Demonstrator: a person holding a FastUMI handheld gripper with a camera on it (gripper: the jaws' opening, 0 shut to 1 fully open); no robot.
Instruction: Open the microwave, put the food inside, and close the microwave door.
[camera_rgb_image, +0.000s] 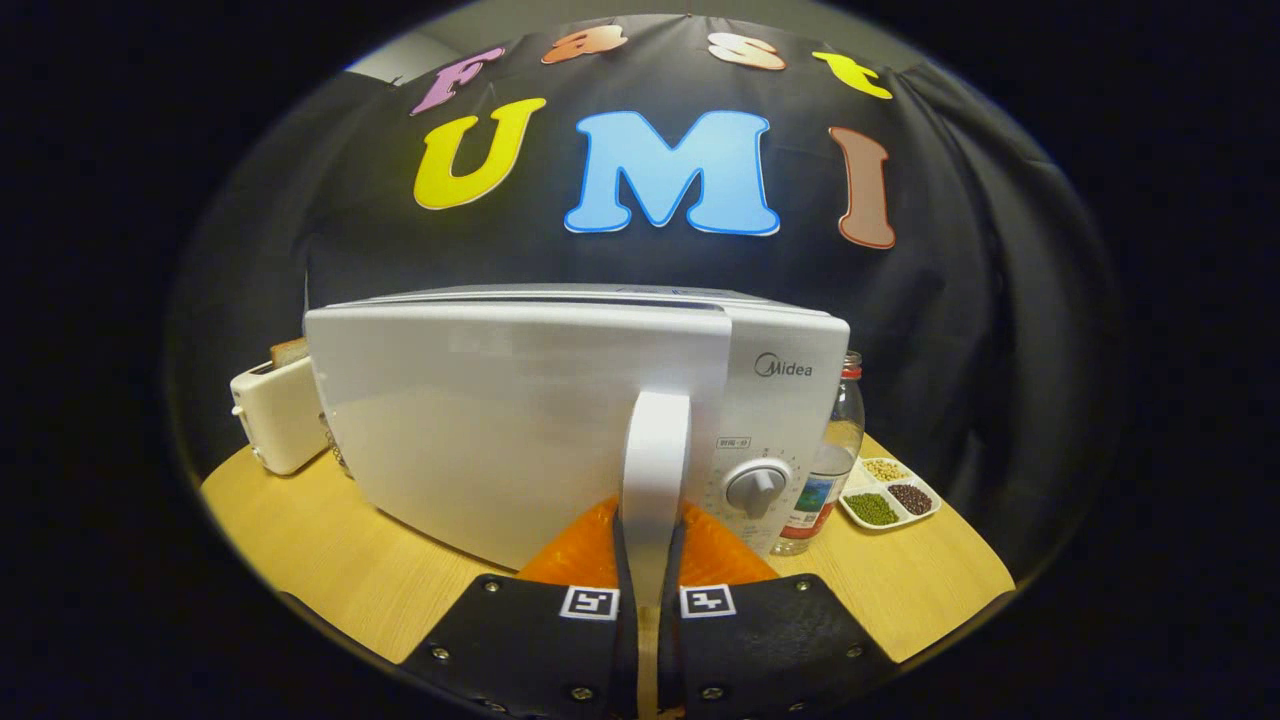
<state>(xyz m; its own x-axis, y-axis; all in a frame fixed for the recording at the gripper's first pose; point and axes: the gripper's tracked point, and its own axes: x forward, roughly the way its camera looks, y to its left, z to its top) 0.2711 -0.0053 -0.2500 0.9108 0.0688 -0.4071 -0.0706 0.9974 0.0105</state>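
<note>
My gripper (648, 560) has both fingers pinched tight on the door handle (655, 470) of the microwave (560, 420) — its door stands slightly ajar. Crowding it on the table (320, 540): a toaster (278, 415) left, a bottle (830, 460) and divided bean dish (890, 495) right.

The gripper (648, 560) has two broad black jaw plates, each dotted with small silver screws along its edges. Each plate carries one square black-and-white marker tile near its inner edge. Ahead of the plates, towards the microwave handle (655, 470), the fingers (715, 555) turn bright orange with a ribbed look, and thin dark pads line their inner faces either side of that handle.
</note>
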